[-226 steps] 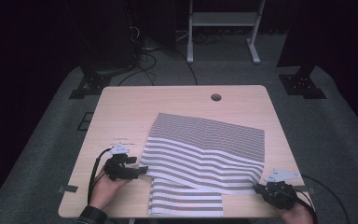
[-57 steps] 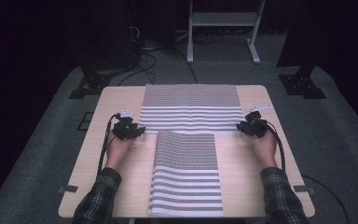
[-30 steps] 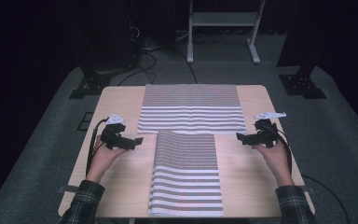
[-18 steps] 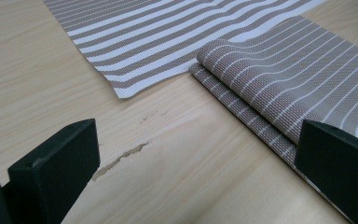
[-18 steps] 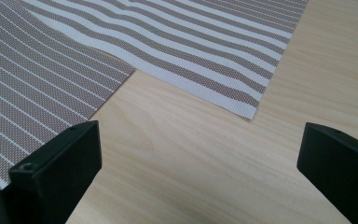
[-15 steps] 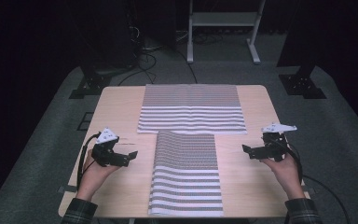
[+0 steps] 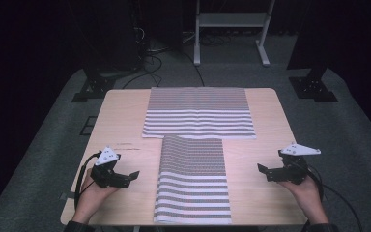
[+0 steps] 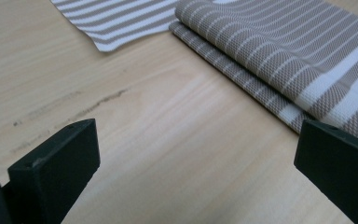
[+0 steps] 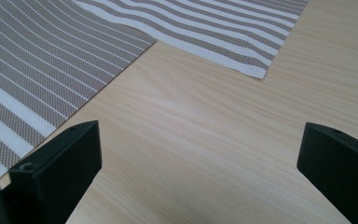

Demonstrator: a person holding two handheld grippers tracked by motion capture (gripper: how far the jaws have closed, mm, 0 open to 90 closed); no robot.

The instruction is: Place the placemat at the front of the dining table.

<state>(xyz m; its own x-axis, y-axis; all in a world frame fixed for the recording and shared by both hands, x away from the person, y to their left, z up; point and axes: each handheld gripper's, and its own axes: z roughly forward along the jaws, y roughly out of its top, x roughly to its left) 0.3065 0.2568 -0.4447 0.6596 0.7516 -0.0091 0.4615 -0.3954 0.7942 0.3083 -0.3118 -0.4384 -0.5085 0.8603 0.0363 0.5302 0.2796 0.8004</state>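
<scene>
Two brown-and-white striped cloths lie on the wooden table [image 7: 121, 121]. The wide cloth [image 7: 198, 112] is spread flat at the back. The narrow folded cloth [image 7: 193, 179] runs from it down to the front edge. My left gripper [image 7: 131, 177] is open, resting left of the folded cloth, jaws pointing at it. My right gripper [image 7: 262, 170] is open on the cloth's right side, also facing it. In the left gripper view the folded cloth [image 8: 279, 60] shows its doubled edge, with the wide cloth's corner [image 8: 116, 23] behind. The right gripper view has the folded cloth [image 9: 32, 70] left and the wide cloth [image 9: 223, 28] above.
Bare wood lies on both sides of the folded cloth, under each gripper. Cables trail from the grippers off the table's front edge. Beyond the table are a dark floor, a white stand frame [image 7: 229, 29] and black stand feet [image 7: 314, 89].
Both hands have drawn back toward the front of the table, away from the wide cloth's lower corners, and now rest beside the folded cloth. The cloths lie as they did one second ago.
</scene>
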